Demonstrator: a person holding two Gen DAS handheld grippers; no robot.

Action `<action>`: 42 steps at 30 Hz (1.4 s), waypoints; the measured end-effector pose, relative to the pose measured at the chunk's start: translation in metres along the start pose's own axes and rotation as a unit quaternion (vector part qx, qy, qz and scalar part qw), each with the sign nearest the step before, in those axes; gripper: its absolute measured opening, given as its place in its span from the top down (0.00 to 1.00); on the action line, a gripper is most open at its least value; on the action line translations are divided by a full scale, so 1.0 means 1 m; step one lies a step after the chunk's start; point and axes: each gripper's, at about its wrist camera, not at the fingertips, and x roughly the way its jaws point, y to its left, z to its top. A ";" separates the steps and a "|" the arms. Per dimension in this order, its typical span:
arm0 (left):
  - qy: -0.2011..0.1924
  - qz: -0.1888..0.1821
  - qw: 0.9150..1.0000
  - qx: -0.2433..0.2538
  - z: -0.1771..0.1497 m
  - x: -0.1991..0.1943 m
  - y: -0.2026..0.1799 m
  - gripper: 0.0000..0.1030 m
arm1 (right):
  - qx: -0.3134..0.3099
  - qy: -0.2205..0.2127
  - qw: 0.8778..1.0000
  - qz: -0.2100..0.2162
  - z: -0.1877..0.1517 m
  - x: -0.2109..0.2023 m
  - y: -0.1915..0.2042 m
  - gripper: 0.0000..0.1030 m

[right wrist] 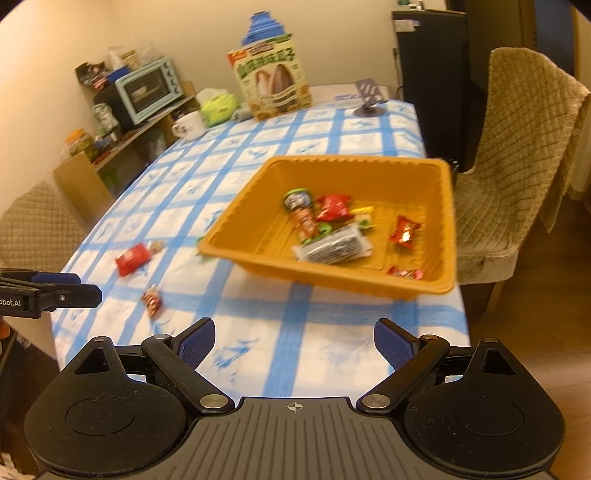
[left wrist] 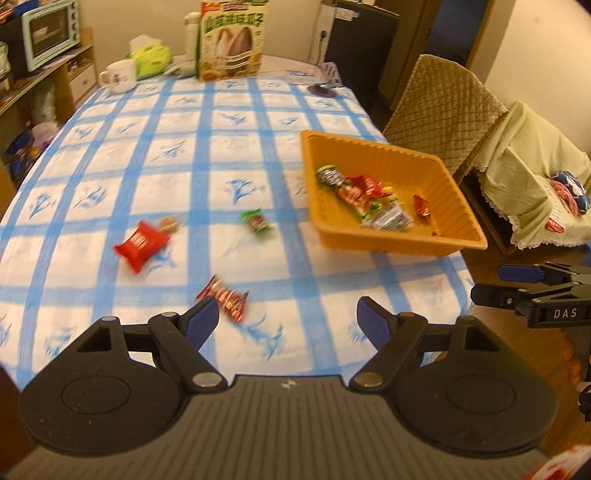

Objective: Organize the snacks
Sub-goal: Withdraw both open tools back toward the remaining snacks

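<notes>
An orange tray stands near the table's right edge with several wrapped snacks in it, among them a silver packet. Loose on the checked cloth lie a red packet, a small brown snack, a green-wrapped candy and a red striped candy. My left gripper is open above the cloth, its left fingertip just short of the striped candy, nothing between its pads. My right gripper is open and empty in front of the tray. Each gripper shows at the edge of the other's view.
At the far end stand a tall seed box, a white mug, a green tissue pack and a small phone stand. A quilted chair sits right of the table. A shelf with a toaster oven is left.
</notes>
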 end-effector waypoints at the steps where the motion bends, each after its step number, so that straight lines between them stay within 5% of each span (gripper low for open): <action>1: 0.002 0.003 1.000 -0.004 -0.003 -0.002 0.004 0.22 | -0.002 0.003 1.000 0.003 -0.001 0.002 0.003 0.10; 24: 0.028 0.061 0.995 -0.075 -0.047 -0.018 0.078 0.22 | -0.069 0.058 0.994 0.055 -0.008 0.072 0.084 0.10; 42: 0.037 0.083 0.993 -0.076 -0.051 -0.009 0.122 0.22 | -0.131 0.058 0.987 0.074 0.006 0.127 0.149 0.11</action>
